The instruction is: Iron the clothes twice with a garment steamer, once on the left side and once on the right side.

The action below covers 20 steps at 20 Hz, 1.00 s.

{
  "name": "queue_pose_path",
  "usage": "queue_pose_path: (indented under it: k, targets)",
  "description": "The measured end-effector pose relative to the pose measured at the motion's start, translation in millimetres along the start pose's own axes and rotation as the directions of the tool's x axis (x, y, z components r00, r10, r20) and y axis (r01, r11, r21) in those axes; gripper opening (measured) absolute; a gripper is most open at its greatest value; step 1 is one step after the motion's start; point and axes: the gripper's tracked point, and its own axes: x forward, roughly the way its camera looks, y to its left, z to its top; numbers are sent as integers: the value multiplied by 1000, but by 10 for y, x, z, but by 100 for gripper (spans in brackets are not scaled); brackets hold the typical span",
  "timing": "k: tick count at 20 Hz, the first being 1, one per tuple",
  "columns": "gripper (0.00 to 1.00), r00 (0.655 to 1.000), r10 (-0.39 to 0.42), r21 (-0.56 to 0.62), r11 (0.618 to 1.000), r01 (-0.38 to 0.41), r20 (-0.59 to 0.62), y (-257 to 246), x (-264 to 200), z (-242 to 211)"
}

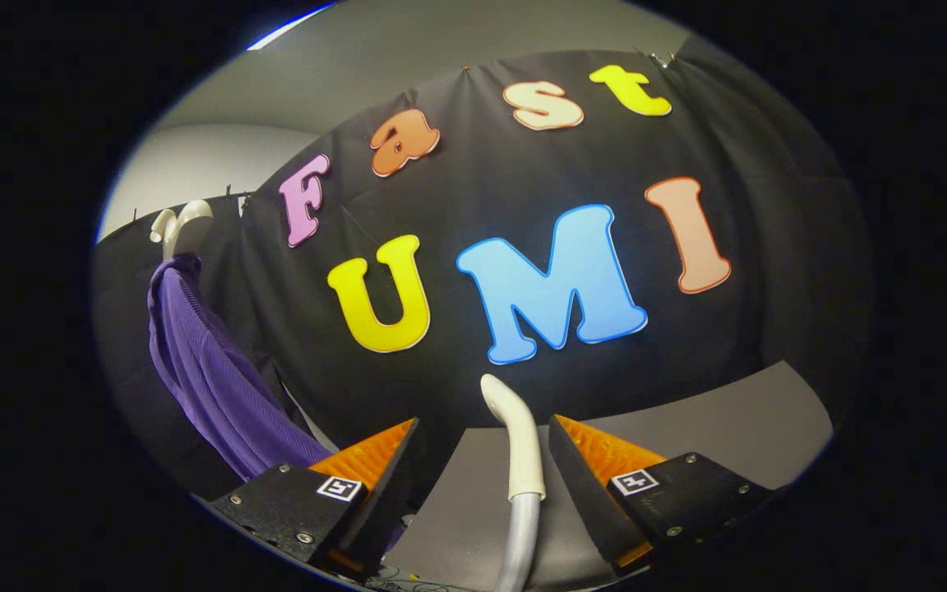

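A purple ribbed garment hangs from a white hanger against the black wall, to the left of and beyond my left finger. The garment steamer's white curved head stands upright between my fingers, closer to the right one, with its grey ribbed hose running down below it. My gripper is open. The left finger stands clearly apart from the steamer head, and the right finger is next to it; I cannot tell if it touches.
A grey tabletop stretches beyond the fingers to the foot of the black cloth wall. A pale wall and ceiling rise above and to the left of the cloth.
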Motion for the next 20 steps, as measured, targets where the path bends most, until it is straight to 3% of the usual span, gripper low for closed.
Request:
queue_pose_path:
  k: [4, 8, 13, 16, 20]
  targets:
    - [94, 995, -1, 57, 998, 7, -99, -161, 418, -127]
    - [94, 976, 55, 153, 988, -22, -211, -221, 792, -307]
    - [94, 936, 31, 207, 977, 46, -352, -446, 1104, -650]
    - [93, 909, 74, 236, 971, 27, -410, -393, 1140, -797]
    - [79, 888, 111, 293, 956, 28, -447, -398, 1172, -870]
